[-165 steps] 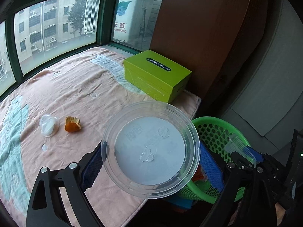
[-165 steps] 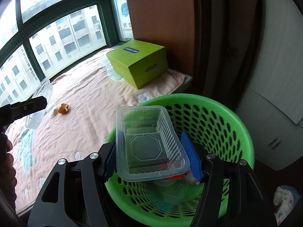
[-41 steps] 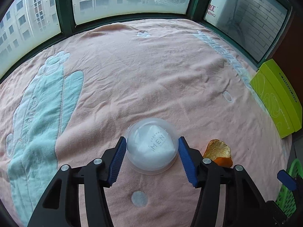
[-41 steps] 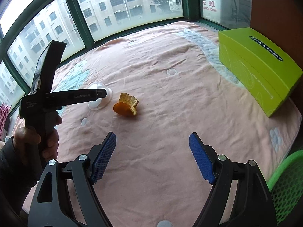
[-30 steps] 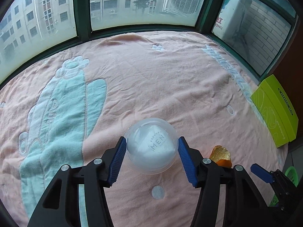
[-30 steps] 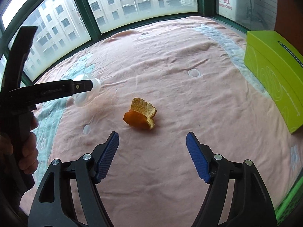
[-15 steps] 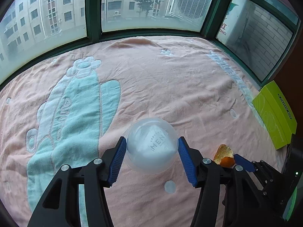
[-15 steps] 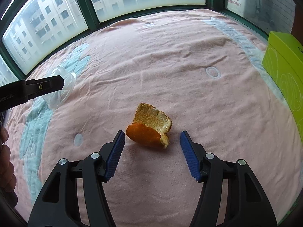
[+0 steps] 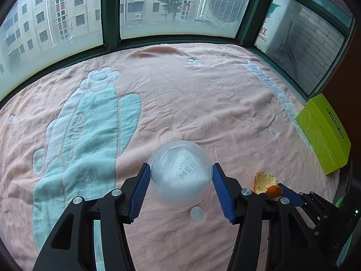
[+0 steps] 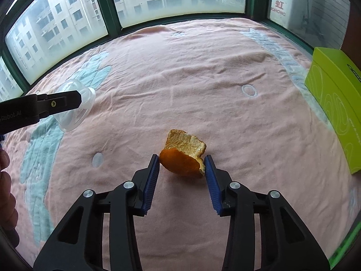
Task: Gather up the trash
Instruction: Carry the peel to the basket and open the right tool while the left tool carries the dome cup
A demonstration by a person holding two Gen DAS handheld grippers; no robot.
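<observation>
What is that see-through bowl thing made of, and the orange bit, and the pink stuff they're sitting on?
The clear cup looks like thin glossy plastic: you see through it, and it has printed letters. The orange peel is real fruit skin, smooth orange outside, pale and pithy inside. The pink blanket seems soft fuzzy cloth, matte and wrinkled.

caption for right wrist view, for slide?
Right gripper jaws closed on orange peel on pink blanket.

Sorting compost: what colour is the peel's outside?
Orange, pale pith inside; the peel shows best in the right wrist view.
</observation>
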